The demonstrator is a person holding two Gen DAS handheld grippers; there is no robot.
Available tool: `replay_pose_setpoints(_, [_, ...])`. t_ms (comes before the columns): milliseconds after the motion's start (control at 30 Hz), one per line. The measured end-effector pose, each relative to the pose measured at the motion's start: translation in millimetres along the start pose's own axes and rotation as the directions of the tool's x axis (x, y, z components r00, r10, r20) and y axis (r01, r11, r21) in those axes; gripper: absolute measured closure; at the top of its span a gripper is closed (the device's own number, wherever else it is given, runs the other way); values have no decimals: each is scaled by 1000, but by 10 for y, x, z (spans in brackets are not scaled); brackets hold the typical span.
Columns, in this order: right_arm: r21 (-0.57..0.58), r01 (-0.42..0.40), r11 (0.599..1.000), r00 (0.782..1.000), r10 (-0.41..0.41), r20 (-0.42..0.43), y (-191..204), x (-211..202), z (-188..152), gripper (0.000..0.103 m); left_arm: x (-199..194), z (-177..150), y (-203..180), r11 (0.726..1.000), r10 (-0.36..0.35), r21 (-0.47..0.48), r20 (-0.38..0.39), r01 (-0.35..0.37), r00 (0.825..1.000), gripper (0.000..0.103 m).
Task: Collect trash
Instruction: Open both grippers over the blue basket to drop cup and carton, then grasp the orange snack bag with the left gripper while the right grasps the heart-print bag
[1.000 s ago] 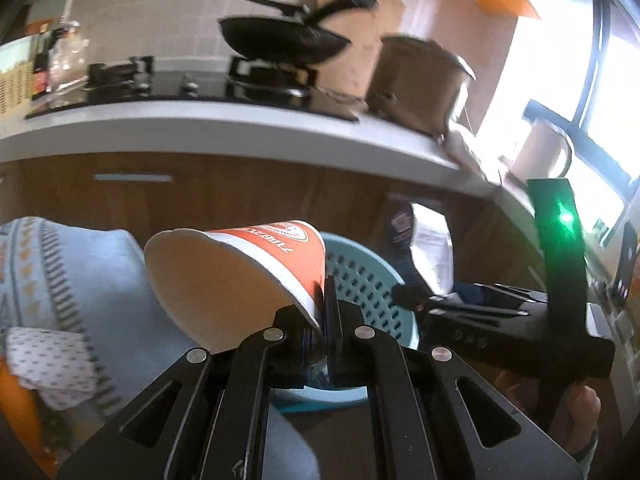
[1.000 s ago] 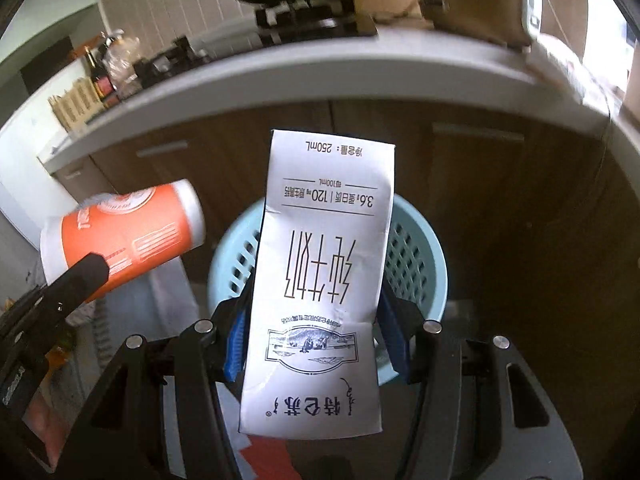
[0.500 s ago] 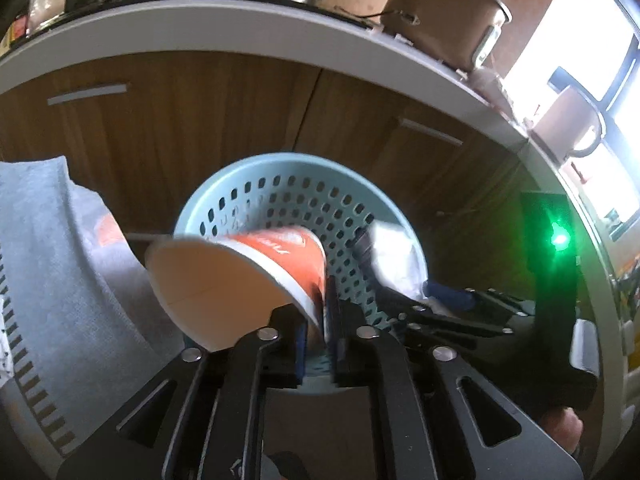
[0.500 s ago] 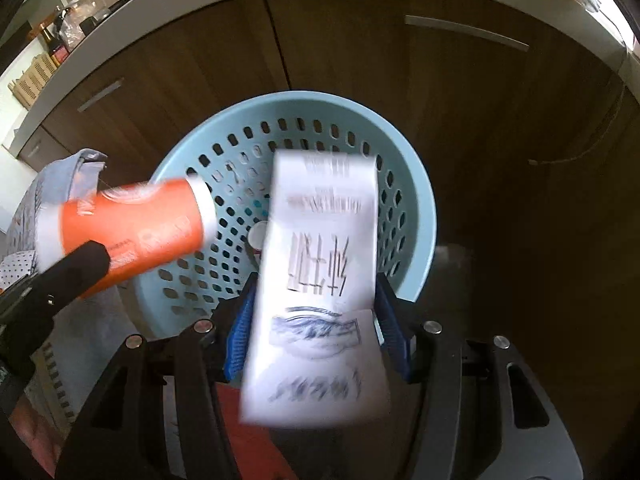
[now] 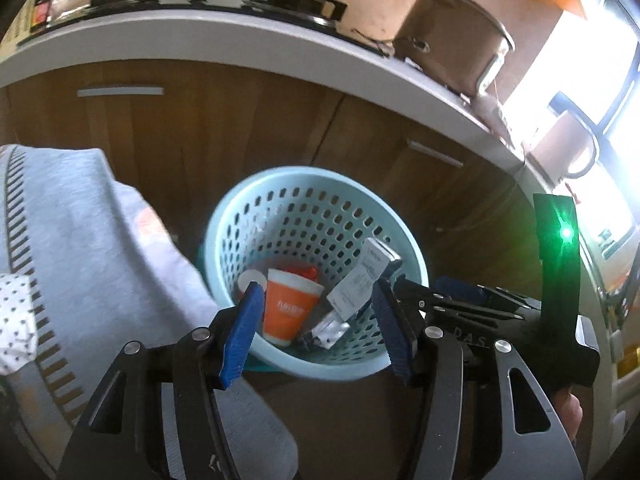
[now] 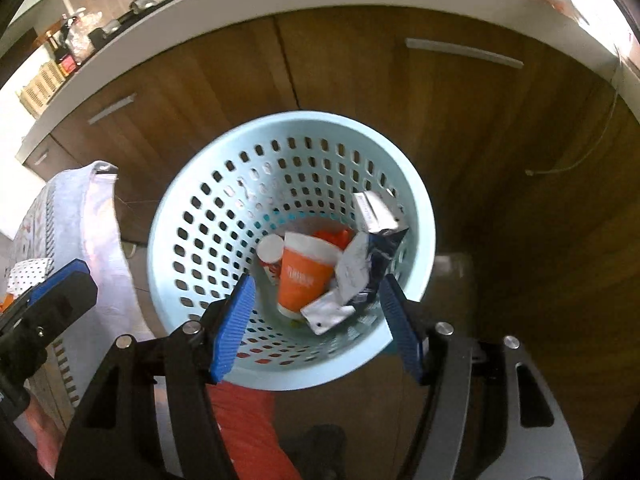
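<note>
A light blue perforated basket [image 5: 224, 232] [image 6: 192, 216] stands on the floor by wooden cabinets. Inside it lie an orange paper cup [image 5: 290, 310] [image 6: 302, 276], a white milk carton [image 5: 362, 284] [image 6: 374, 240] leaning on the right wall, and small silver wrappers [image 6: 326, 314]. My left gripper [image 5: 318, 330] is open and empty above the basket's near rim. My right gripper [image 6: 320, 324] is open and empty above the same rim. The right gripper also shows at the right of the left wrist view [image 5: 472, 312].
Brown cabinet doors [image 6: 360, 76] with metal handles stand behind the basket under a white countertop [image 5: 240, 40] carrying a stove and a pot [image 5: 452, 64]. A grey cloth-covered thing [image 5: 80, 240] sits left of the basket. Something red [image 6: 244, 428] lies below the basket's near rim.
Both grippers have opened. The orange cup has dropped from the left gripper and the milk carton from the right gripper into the basket.
</note>
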State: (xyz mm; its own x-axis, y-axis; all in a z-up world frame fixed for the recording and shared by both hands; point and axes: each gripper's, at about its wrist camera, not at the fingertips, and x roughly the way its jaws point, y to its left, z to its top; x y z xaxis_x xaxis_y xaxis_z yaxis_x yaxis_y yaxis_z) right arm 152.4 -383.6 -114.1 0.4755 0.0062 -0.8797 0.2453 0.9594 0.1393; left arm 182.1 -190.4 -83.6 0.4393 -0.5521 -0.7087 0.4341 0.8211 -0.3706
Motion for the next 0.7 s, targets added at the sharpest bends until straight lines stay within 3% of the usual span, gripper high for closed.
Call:
replay_pose_setpoints(267, [-119, -64, 991, 993, 75, 91, 596, -339, -33, 42, -612, -60, 258, 999, 23, -37, 123, -19, 992, 49])
replay_pose_setpoints(467, [-228, -137, 964, 976, 171, 138, 1148, -569, -137, 42, -1232, -177, 566, 992, 110, -81, 245, -92, 963, 49])
replay_pose_setpoints(533, [-270, -143, 952, 971, 188, 149, 1341, -614, -186, 51, -1453, -252, 714, 984, 161, -115, 282, -134, 946, 49])
replay_pose_setpoints(567, [-290, -143, 946, 970, 192, 148, 1425, -629, -201, 67, -1557, -294, 800, 979, 185, -136, 295, -151, 937, 49])
replay_pose_setpoints(600, [-318, -142, 938, 969, 197, 148, 1555, -642, -236, 72, -1633, -320, 867, 976, 198, -151, 303, -158, 932, 49])
replay_pose_setpoints(700, [-373, -183, 910, 960, 247, 132, 1878, -667, -335, 72, -1881, -408, 1137, 962, 234, -211, 321, -172, 918, 49])
